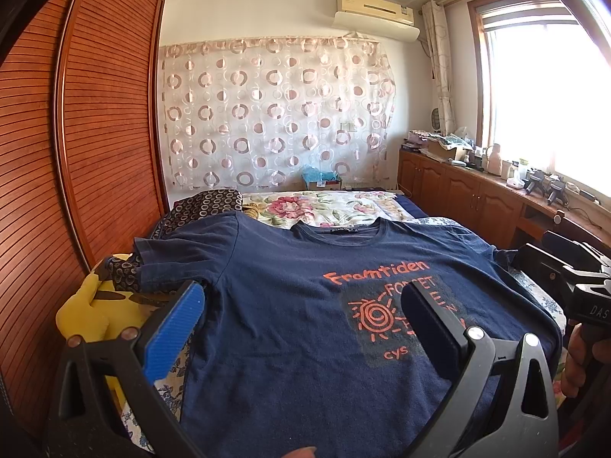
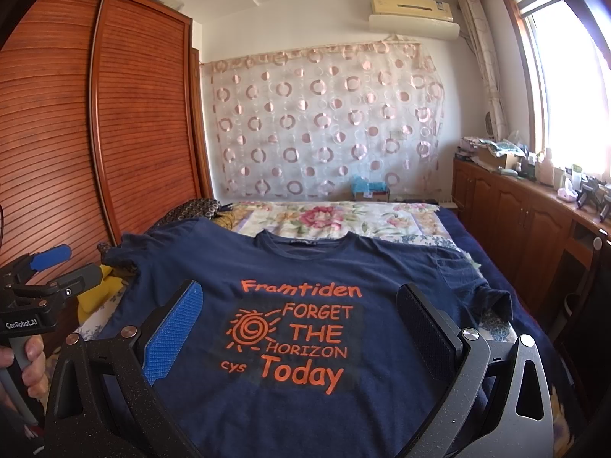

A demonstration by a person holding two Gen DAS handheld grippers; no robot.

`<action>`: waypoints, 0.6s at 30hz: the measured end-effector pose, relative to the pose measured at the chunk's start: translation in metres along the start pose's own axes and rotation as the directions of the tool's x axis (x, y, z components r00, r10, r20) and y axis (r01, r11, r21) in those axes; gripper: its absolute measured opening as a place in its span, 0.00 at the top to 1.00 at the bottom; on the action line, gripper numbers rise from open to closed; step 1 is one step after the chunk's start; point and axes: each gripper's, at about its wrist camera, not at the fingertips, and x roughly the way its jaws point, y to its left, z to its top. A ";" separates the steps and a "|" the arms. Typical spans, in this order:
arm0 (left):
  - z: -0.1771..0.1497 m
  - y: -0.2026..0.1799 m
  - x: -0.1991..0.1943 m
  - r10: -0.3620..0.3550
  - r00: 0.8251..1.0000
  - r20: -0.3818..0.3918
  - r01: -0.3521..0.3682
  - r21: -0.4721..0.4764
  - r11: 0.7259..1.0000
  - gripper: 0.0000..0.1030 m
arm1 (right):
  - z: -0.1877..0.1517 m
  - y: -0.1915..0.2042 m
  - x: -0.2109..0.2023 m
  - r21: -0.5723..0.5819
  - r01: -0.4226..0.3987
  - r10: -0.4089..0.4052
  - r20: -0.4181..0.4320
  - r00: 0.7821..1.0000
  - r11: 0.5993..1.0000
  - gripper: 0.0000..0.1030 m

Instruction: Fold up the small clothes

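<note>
Navy cotton T-shirt with orange print (image 2: 305, 267) lies flat on the bed (image 2: 496, 267); both grippers' fingers wide apart, empty; pinch each sleeve edge, fold inward evenly.

A wardrobe (image 2: 114, 114) stands left of the bed (image 2: 324, 217). A curtain (image 2: 324, 122) hangs under the air conditioner (image 2: 412, 9). Clutter covers the counter (image 2: 534, 191).

Ahead of the left claw (image 1: 301, 328) and right claw (image 2: 301, 328), the flat T-shirt (image 2: 305, 267) leaves open passage. A yellow plush toy (image 1: 82, 313) crowds the left claw's left; beyond, the wardrobe (image 1: 95, 133) walls that side.
</note>
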 end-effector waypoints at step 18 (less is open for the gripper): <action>0.002 -0.001 -0.001 0.001 1.000 0.001 -0.001 0.003 1.000 0.00 | -0.002 -0.001 0.000 0.002 0.000 0.000 0.003 1.000 1.000 0.00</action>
